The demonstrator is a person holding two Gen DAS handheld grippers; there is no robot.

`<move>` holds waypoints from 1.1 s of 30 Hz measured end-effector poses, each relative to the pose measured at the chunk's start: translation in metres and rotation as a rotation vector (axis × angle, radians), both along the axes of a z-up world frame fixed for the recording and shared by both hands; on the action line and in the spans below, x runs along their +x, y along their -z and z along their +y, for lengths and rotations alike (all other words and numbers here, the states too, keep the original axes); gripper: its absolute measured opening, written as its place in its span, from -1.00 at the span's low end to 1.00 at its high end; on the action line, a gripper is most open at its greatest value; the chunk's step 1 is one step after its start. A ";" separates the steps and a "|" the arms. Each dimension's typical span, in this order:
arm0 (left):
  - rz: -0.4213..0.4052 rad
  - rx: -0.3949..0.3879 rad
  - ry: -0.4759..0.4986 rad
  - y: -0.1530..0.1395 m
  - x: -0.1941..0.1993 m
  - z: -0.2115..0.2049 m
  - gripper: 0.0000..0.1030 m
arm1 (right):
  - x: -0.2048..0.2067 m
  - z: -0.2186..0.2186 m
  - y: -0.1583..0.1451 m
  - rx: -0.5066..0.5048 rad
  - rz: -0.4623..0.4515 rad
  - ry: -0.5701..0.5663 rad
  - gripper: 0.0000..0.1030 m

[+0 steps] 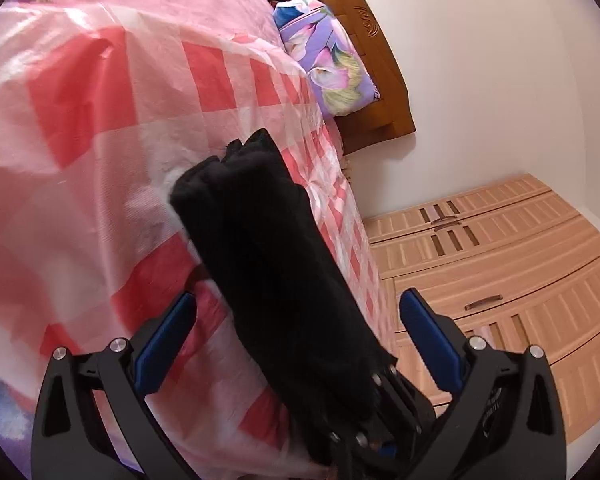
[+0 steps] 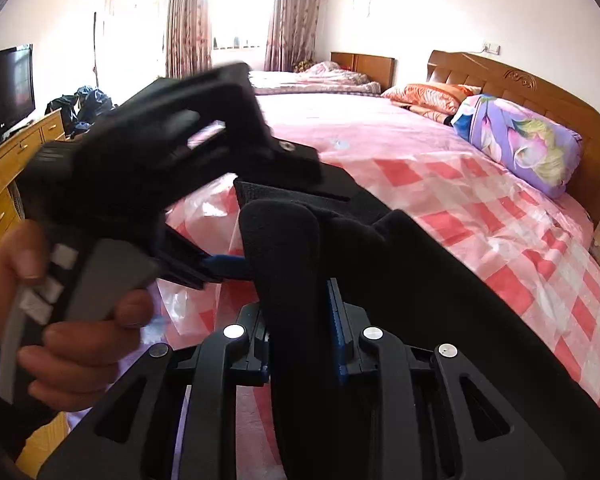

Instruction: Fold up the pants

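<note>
a person's hand at the far left of the right wrist view grips the grey and black handle of the left claw, which is blurred and reaches in toward the middle, one blue pad showing beside the cloth. in the left wrist view the left claw stands wide open, its blue pads well apart, with a bunched length of black fabric pants running up between them; the pads do not press on it. in the middle of the right wrist view the right claw is nearly closed, its blue-edged fingers clamped on a thick rolled fold of the black fabric pants, which rises above the fingers and drapes away to the lower right. beneath lies a bed with a pink and red checked cover under a clear plastic sheet. further right, a purple floral pillow rests against the carved brown wooden headboard. in the left wrist view, a light wooden wardrobe with panelled doors fills the right side.
</note>
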State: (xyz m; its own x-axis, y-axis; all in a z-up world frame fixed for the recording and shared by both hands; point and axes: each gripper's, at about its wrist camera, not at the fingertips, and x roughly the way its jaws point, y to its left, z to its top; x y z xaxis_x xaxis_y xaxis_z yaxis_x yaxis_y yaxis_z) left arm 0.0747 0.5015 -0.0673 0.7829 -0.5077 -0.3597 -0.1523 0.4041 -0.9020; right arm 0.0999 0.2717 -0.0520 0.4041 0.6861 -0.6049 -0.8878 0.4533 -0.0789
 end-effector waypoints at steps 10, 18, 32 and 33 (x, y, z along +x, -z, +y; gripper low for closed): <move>-0.019 0.109 0.046 -0.007 0.026 -0.002 -0.31 | 0.014 -0.083 -0.033 0.075 0.138 0.082 0.74; -0.096 0.246 0.044 -0.039 0.025 -0.021 -0.32 | 0.036 -0.114 0.023 -0.087 0.360 0.248 0.59; -0.236 0.844 0.177 -0.168 0.019 -0.182 -0.30 | 0.057 -0.225 -0.004 0.273 0.588 0.331 0.70; -0.242 0.871 0.192 -0.172 0.021 -0.197 -0.30 | 0.055 -0.245 -0.013 0.318 0.569 0.356 0.72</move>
